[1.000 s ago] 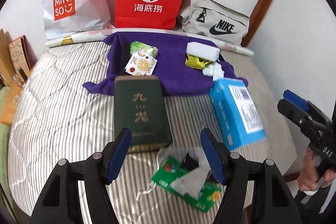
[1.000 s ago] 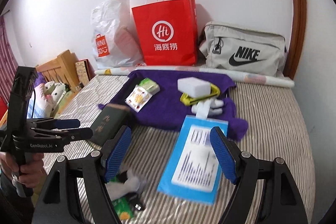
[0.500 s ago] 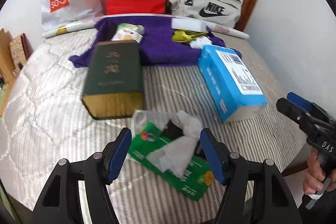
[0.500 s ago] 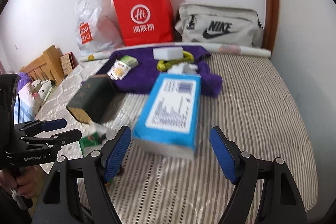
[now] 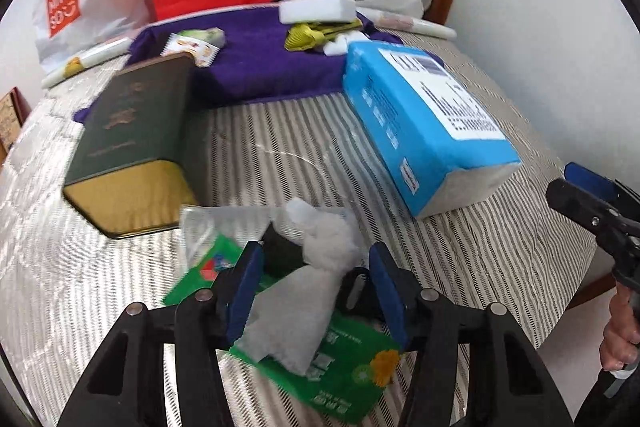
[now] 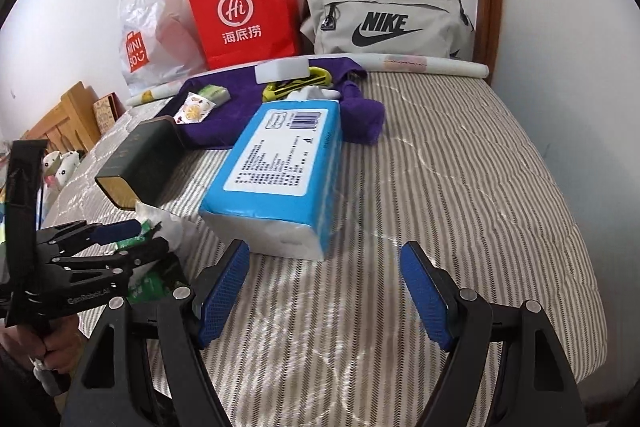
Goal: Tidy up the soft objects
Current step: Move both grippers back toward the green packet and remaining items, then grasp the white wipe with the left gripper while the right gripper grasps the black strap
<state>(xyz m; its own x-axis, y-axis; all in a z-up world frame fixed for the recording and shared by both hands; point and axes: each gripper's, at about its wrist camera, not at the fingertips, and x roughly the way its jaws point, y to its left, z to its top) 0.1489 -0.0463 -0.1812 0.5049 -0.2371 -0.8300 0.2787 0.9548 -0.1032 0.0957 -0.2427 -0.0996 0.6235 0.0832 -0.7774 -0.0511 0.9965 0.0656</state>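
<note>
On the striped bed, the left gripper (image 5: 316,291), its jaws just narrowing, straddles crumpled white tissue (image 5: 320,247) atop a green packet (image 5: 344,367) just beside the green tin (image 5: 132,131). It may pinch both together. The right gripper (image 6: 324,291) hangs spread before the blue tissue pack (image 6: 280,163).

Green packet (image 5: 344,367) under white wad (image 5: 304,291)
</note>
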